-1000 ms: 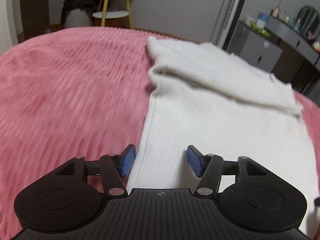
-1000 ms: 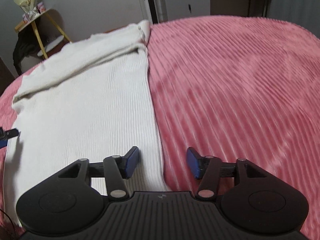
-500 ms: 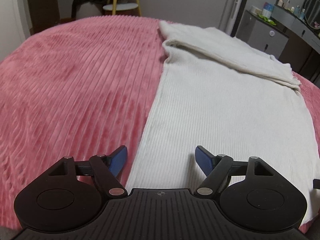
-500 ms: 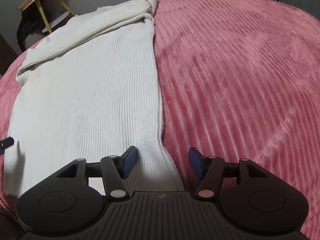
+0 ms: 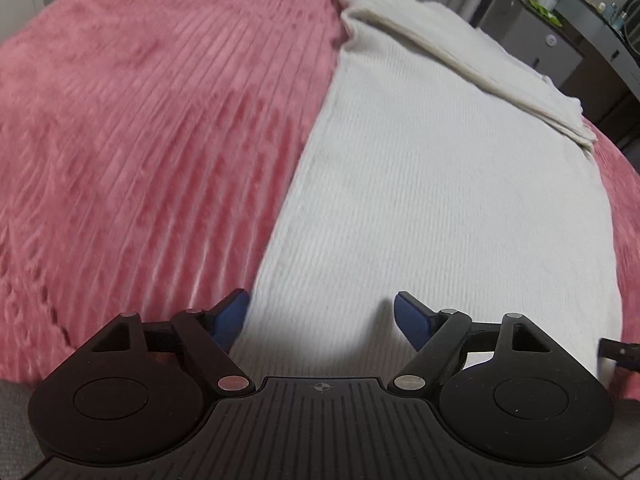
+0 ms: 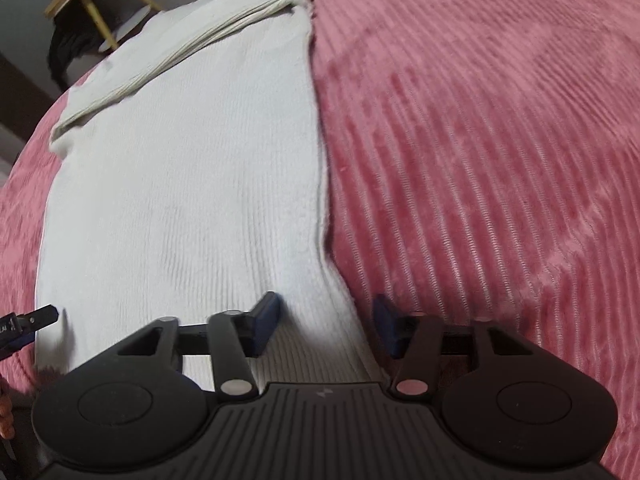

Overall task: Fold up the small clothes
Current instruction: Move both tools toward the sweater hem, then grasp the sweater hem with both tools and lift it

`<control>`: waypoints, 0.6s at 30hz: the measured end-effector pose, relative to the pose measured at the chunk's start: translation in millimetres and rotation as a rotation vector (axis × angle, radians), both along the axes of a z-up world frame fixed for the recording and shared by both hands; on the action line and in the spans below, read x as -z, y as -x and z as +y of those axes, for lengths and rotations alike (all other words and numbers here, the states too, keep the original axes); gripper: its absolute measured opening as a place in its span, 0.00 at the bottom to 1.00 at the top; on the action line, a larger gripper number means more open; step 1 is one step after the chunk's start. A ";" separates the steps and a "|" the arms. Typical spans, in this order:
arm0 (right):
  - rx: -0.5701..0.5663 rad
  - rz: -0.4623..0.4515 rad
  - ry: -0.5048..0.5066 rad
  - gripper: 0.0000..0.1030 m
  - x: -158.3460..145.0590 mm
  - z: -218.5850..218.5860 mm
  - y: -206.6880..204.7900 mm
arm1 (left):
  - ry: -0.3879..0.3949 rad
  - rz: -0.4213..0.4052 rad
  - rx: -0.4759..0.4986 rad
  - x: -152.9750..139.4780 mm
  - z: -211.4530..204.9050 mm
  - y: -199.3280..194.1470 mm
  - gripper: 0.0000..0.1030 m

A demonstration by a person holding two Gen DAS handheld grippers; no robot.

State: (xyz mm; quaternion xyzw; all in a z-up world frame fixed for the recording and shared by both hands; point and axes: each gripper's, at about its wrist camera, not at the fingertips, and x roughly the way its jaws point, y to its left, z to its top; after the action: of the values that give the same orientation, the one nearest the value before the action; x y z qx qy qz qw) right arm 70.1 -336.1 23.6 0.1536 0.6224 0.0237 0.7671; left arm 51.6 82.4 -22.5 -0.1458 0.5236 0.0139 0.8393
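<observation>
Left fingers: spread wide, set astride the garment's near left edge, nothing gripped.
Right fingers: just narrowed, near right edge between them, not yet pinched.
White knit garment: laid flat on the pink bed cover.

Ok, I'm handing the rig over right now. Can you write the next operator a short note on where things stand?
Left gripper: open, over the near left corner of the white knit garment, its jaws straddling the left edge; nothing gripped.
Right gripper: jaws have just been closing around the near right edge of the garment; a gap shows, so not yet pinched.
Garment: lies flat on the pink ribbed blanket, hem end nearest.
Done: the far part is already folded over as a band across the top.
Left: pinch both near corners, likely carry the hem toward the far end, then smooth.
</observation>
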 end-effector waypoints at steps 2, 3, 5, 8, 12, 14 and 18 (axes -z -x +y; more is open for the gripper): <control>-0.038 -0.015 -0.009 0.27 -1.9 3.8 2.9 | 0.022 0.015 -0.001 -0.8 2.6 1.9 0.70; -0.058 -0.021 -0.015 0.18 -3.2 6.1 4.3 | 0.039 0.025 -0.003 -0.9 4.6 2.2 0.62; -0.080 -0.030 -0.027 0.14 -4.3 8.2 6.9 | 0.059 0.039 -0.002 -2.0 8.1 2.8 0.55; -0.092 -0.021 -0.031 0.15 -1.3 7.0 8.4 | 0.045 0.053 -0.002 -1.6 12.2 2.4 0.44; -0.098 0.016 -0.050 0.17 4.0 7.3 7.8 | 0.038 0.084 0.013 0.4 12.3 0.0 0.60; -0.101 0.025 -0.057 0.18 6.5 6.6 6.7 | 0.057 0.092 0.030 1.0 11.9 -0.4 0.60; -0.118 0.016 -0.059 0.14 9.9 10.2 6.3 | 0.073 0.104 0.044 2.3 13.5 -2.9 0.28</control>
State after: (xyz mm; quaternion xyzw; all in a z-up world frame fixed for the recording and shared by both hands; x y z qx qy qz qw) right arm 63.8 -325.9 13.7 0.1393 0.6355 0.0860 0.7545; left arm 54.4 95.9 -24.8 -0.1640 0.5699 -0.0163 0.8050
